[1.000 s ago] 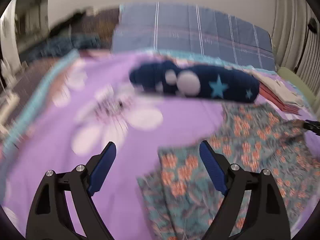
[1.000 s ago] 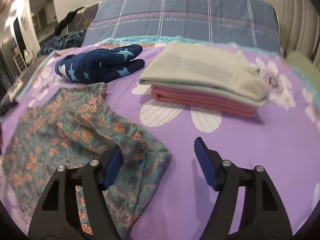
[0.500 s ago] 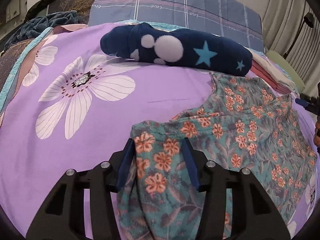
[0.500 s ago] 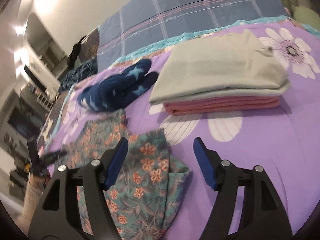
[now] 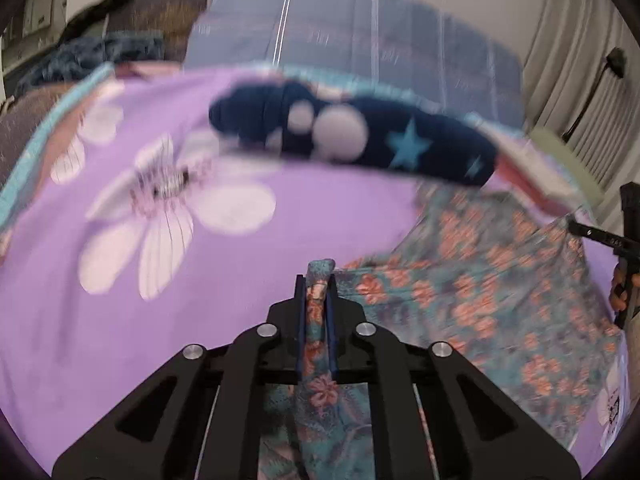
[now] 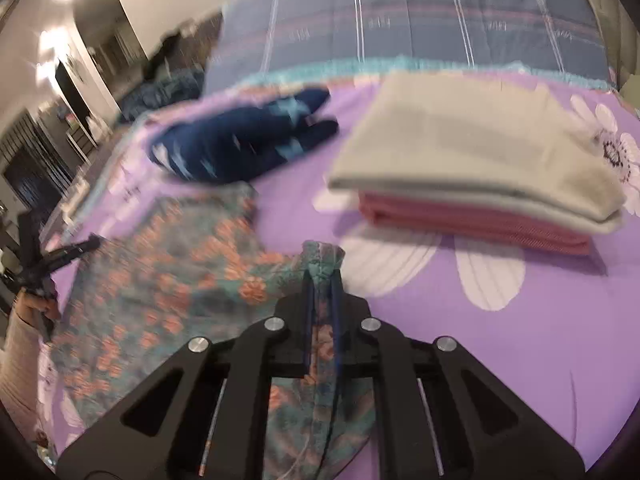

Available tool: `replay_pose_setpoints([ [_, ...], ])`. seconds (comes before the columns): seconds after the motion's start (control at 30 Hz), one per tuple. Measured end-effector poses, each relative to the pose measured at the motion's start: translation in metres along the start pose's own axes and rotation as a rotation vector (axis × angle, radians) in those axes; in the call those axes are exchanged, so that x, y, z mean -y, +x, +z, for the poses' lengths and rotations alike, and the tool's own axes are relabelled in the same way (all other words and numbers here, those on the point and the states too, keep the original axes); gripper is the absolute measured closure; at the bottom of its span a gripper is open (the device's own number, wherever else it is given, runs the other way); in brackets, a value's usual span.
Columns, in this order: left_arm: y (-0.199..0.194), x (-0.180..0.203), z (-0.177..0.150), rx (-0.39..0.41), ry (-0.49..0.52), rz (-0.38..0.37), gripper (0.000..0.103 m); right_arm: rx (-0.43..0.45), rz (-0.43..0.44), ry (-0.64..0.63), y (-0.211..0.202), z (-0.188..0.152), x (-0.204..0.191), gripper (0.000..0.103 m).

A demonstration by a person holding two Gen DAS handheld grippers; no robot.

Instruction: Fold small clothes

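Note:
A teal garment with orange flowers (image 5: 480,300) lies spread on the purple bedspread (image 5: 120,340). My left gripper (image 5: 316,280) is shut on its near left corner, and a fold of cloth pokes out past the pads. My right gripper (image 6: 322,276) has its jaws closing on the garment's (image 6: 180,280) other near corner, with the cloth pinched between the pads. Each gripper also shows at the edge of the other's view: the right gripper (image 5: 600,236) and the left gripper (image 6: 68,250), each with a hand behind it.
A navy garment with stars and white dots (image 5: 352,136) lies bunched beyond the floral one. To the right stands a folded stack, grey cloth (image 6: 472,160) on pink cloth (image 6: 480,232). A blue plaid pillow (image 6: 400,24) lines the far edge of the bed.
Both grippers went from wide open to closed on the floral garment's near corners. The left closed first, then the right, which also swung slightly.

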State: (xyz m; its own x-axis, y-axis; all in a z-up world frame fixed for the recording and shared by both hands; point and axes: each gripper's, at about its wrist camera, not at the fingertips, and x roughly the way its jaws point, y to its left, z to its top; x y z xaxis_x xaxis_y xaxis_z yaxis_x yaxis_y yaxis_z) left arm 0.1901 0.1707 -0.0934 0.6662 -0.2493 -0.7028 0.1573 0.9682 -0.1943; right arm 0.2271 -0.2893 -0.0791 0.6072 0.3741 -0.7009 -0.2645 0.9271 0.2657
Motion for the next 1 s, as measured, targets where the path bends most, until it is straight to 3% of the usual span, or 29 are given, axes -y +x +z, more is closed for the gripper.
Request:
replay_pose_setpoints([
  [0.13, -0.035, 0.012, 0.015, 0.116, 0.042, 0.000, 0.095, 0.134, 0.040, 0.006, -0.045, 0.007, -0.003, 0.096],
  [0.23, -0.032, 0.014, 0.034, 0.143, 0.062, 0.035, 0.095, 0.163, 0.018, 0.012, -0.048, 0.020, -0.001, 0.096],
  [0.3, -0.014, 0.013, 0.043, 0.116, 0.067, 0.061, 0.095, 0.124, -0.005, 0.022, -0.029, 0.029, 0.001, 0.096],
  [0.47, 0.071, 0.009, 0.034, -0.080, 0.118, 0.157, 0.091, -0.069, -0.144, 0.019, 0.050, 0.032, 0.015, 0.091],
  [0.53, 0.079, 0.011, 0.024, -0.079, 0.136, 0.195, 0.079, -0.086, -0.149, 0.047, 0.063, 0.027, 0.021, 0.090],
  [0.6, 0.067, 0.013, 0.023, -0.057, 0.140, 0.208, 0.063, -0.068, -0.165, 0.066, 0.054, 0.026, 0.022, 0.072],
  [0.63, 0.052, 0.012, 0.022, -0.035, 0.131, 0.201, 0.061, -0.056, -0.194, 0.078, 0.044, 0.026, 0.023, 0.062],
  [0.73, -0.001, 0.011, 0.014, 0.042, 0.114, 0.174, 0.051, -0.021, -0.215, 0.092, 0.006, 0.015, 0.023, 0.062],
  [0.83, -0.064, 0.003, -0.012, 0.119, 0.067, 0.120, 0.044, 0.025, -0.186, 0.093, -0.045, -0.016, 0.019, 0.058],
  [1.0, -0.128, -0.010, -0.094, 0.071, -0.021, 0.040, 0.044, 0.026, -0.156, 0.145, -0.102, -0.087, 0.017, 0.055],
])
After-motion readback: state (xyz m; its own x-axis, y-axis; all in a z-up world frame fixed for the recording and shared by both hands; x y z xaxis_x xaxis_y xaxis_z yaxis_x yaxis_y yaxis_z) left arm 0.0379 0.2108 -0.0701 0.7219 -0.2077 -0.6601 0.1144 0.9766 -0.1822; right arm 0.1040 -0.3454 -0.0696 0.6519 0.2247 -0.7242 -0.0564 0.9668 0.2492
